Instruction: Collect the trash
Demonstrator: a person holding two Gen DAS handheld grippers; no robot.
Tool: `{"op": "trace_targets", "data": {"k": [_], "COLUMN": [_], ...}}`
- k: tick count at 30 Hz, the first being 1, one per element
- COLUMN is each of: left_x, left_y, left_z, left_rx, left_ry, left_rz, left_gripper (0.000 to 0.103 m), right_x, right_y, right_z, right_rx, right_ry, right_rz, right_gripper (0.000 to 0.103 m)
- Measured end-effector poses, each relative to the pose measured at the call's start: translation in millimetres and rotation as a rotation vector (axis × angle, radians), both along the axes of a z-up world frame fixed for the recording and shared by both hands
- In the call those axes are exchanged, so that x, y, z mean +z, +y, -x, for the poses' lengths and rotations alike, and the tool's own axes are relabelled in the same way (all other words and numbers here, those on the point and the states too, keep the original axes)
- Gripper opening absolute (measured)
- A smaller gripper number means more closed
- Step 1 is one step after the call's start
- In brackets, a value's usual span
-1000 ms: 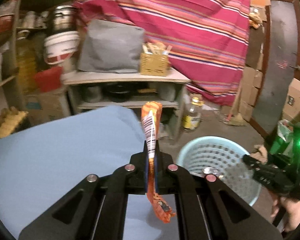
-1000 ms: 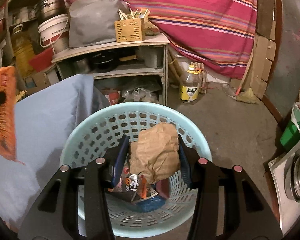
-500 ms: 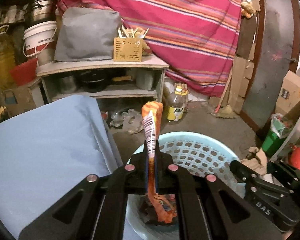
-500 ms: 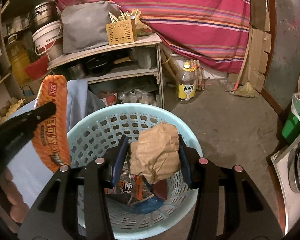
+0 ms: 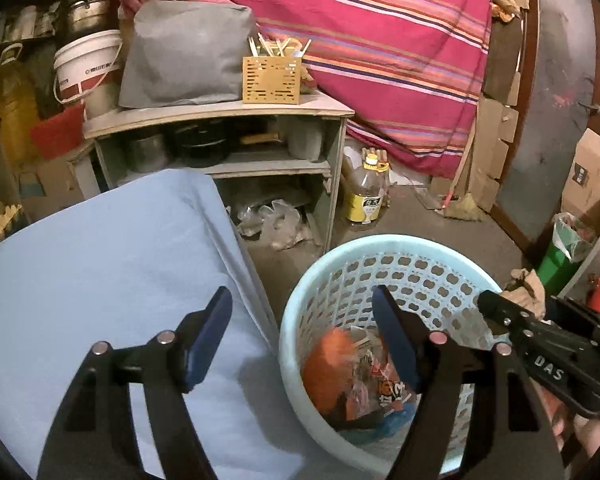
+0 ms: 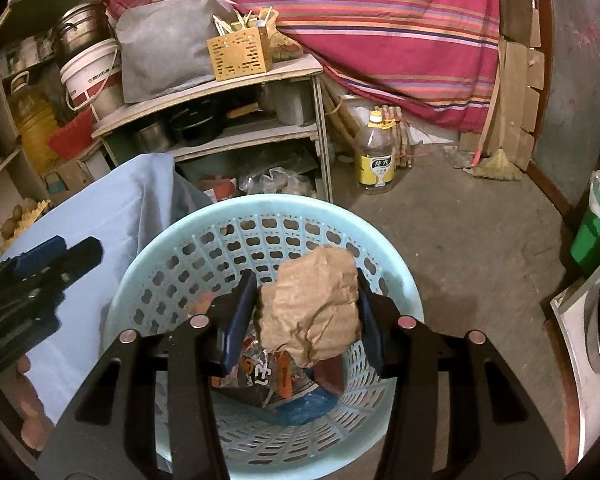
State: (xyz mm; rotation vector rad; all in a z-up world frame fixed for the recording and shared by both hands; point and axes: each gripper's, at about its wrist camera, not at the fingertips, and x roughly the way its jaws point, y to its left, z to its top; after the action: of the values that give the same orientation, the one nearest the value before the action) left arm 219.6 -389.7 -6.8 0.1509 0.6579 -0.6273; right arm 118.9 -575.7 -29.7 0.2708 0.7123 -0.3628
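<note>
While the left gripper (image 5: 302, 328) hangs over the near rim of the basket (image 5: 384, 245), its jaws have just been opening and now stand spread wide with nothing between them. The orange wrapper (image 5: 325, 368), a crinkly foil packet, lies blurred inside the basket against the near wall, on top of other printed snack packets (image 6: 265, 372) and a blue scrap at the bottom. The basket is round, pale blue plastic, its wall pierced all over with rows of bean-shaped holes; it stands on the rough grey floor just beside a worktop covered in a smooth light-blue cloth (image 5: 112, 264) whose edge falls in a soft fold.

The right gripper (image 6: 306, 308) is over the middle of the basket, its blue-padded jaws pinching a crumpled ball of brown paper (image 6: 312, 308), creased and matte, which is held above the litter and is not yet in the basket. In the left wrist view this gripper shows at the far right as a black bar with white lettering, with fingertips of the person's hand below it.

Behind the basket stands a plain board shelf (image 5: 220, 109) with a slatted yellow holder full of sticks, a grey cloth-covered bundle and a white bucket; a plastic oil bottle (image 6: 376, 152) stands on the floor beneath a red striped cloth (image 6: 380, 20).
</note>
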Motion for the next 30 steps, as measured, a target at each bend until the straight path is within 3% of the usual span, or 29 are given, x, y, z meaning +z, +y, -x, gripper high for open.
{"op": "trace_targets", "data": {"k": [4,7,11,16,23,30], "left_x": [16.9,31.0,38.5,42.9,41.6,25.1], "left_y": [26.5,63.9,114.2,181.8,272.4,325.1], "left_z": [6.1,19.1,38.8,65.5,118.1,169.5], "left_rx": [0.032,0.091,0.168,0.265,0.407,0.484], "left_ry": [-0.029,-0.1,-0.171,-0.204,-0.271,-0.289], "left_rz": [0.039,0.055,0.051,0.058,0.031,0.017], "left_gripper": [0.08,0.089,0.097,0.098,0.098,0.098], "right_x": [-1.1,-1.3,1.8,14.3,47.6,37.2], "right_y": [2.3,13.3,33.3,53.3,112.2,211.6], "right_z": [-3.7,-10.4,-13.6,2.0,52.3,104.5], "right_rx": [0.003,0.023,0.033,0.029,0.049,0.192], "right_ry": [-0.005,-0.013,-0.031,-0.073,-0.165,-0.219], "right_rz": [-0.007,-0.005,0.043,0.08,0.134,0.146], "right_gripper": [0.05,0.053,0.082,0.097,0.099,0.099]}}
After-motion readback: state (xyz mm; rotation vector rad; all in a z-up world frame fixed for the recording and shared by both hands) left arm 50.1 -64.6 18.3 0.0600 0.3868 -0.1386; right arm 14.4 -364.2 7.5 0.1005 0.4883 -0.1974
